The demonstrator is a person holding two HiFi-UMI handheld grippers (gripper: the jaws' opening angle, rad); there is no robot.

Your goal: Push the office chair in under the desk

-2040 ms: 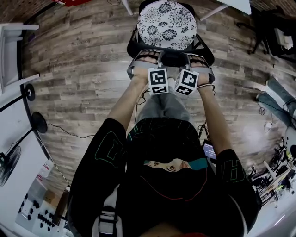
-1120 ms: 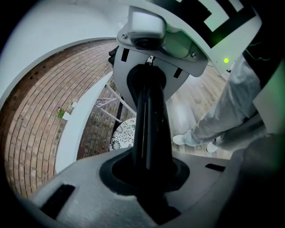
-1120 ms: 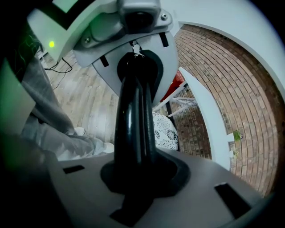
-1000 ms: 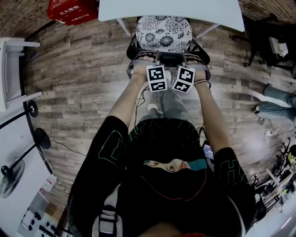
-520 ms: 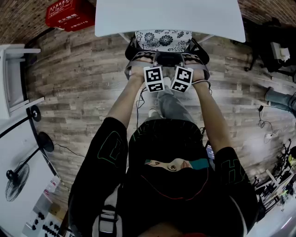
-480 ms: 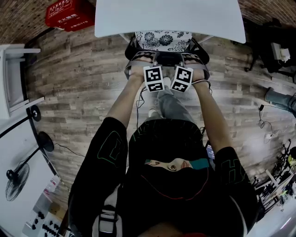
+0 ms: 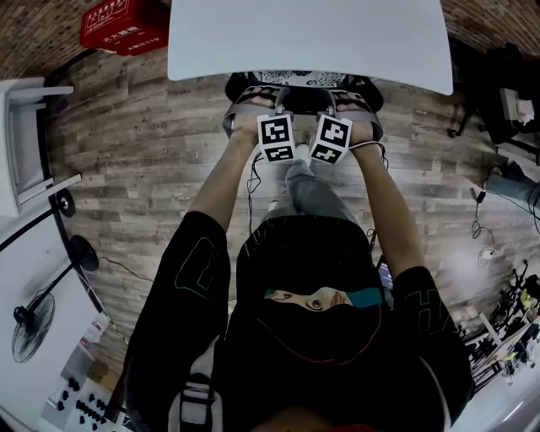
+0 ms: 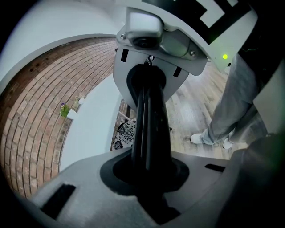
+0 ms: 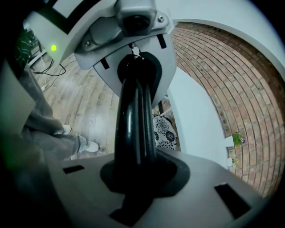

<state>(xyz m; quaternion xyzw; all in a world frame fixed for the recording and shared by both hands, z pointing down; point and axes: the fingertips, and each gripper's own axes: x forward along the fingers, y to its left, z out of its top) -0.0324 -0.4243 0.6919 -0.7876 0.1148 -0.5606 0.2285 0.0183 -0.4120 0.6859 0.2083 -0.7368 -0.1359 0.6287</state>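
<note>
The office chair stands almost wholly under the white desk [image 7: 309, 38]. Only its black back [image 7: 305, 99] and a sliver of the floral seat cushion [image 7: 297, 78] show at the desk's near edge. My left gripper [image 7: 281, 103] and right gripper [image 7: 331, 103] sit side by side on the top of the chair back. In the left gripper view the jaws of the left gripper [image 8: 149, 133] are shut on the black back bar [image 8: 150, 98]. The right gripper [image 9: 133, 138] is likewise shut on the bar [image 9: 132, 102]. The cushion [image 9: 164, 131] lies below the desk [image 9: 191, 120].
A red box [image 7: 118, 25] lies on the wood floor at the far left of the desk. A white shelf [image 7: 25, 143] and a fan [image 7: 29, 325] stand at the left. Cables and gear [image 7: 506, 228] lie at the right. A brick wall [image 8: 35, 102] is behind the desk.
The chair has rolled forward under the desk; the floral cushion, fully seen before, is now nearly hidden. Both grippers moved forward with the chair back, still closed on it.
</note>
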